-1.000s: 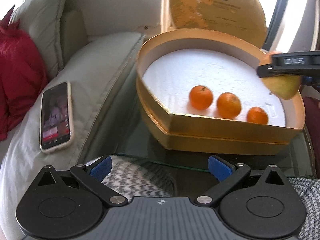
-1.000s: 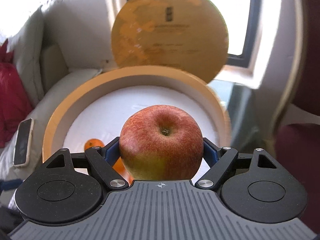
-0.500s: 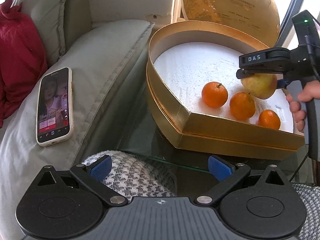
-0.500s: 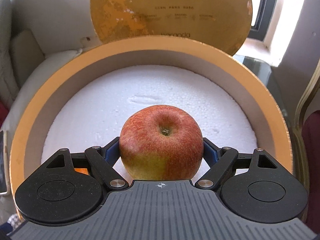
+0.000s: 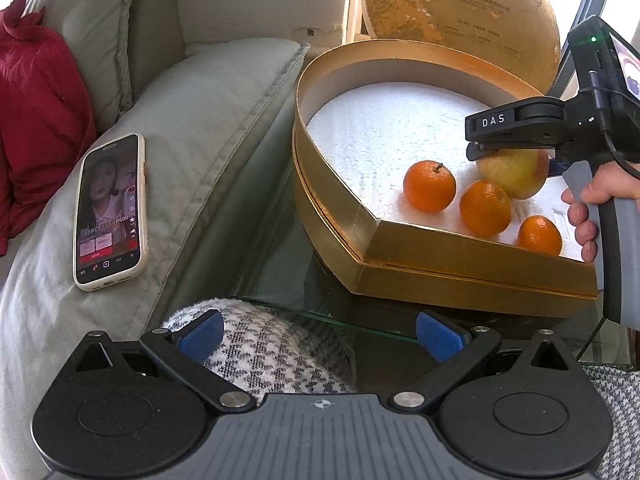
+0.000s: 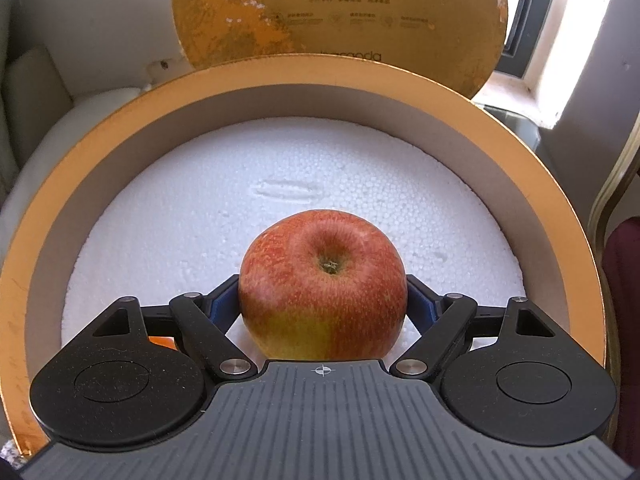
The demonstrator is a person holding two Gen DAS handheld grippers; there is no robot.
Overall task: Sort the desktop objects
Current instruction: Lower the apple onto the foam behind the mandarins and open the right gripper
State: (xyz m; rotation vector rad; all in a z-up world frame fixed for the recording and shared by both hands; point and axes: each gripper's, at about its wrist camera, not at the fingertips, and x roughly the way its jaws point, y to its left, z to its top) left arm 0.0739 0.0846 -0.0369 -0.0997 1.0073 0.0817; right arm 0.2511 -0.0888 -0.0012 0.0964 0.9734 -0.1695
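A red and yellow apple (image 6: 323, 284) is clamped between the blue pads of my right gripper (image 6: 323, 300), low over the white foam floor of the gold box (image 6: 100, 128). From the left wrist view the same apple (image 5: 516, 174) sits just behind three tangerines (image 5: 429, 186) at the box's near corner, with the right gripper (image 5: 512, 148) shut on it and a hand on its handle. My left gripper (image 5: 318, 338) hangs open and empty in front of the box (image 5: 400, 248), above a houndstooth-clad knee.
A phone (image 5: 110, 210) with a lit screen lies on the grey sofa cushion (image 5: 208, 120) to the left. The box's round gold lid (image 5: 460, 8) leans upright behind it. The box rests on a glass table (image 5: 280, 264). A red cloth (image 5: 36, 120) lies far left.
The right gripper carried the apple over the box rim and down to just above the foam beside the tangerines. The left gripper barely shifted.
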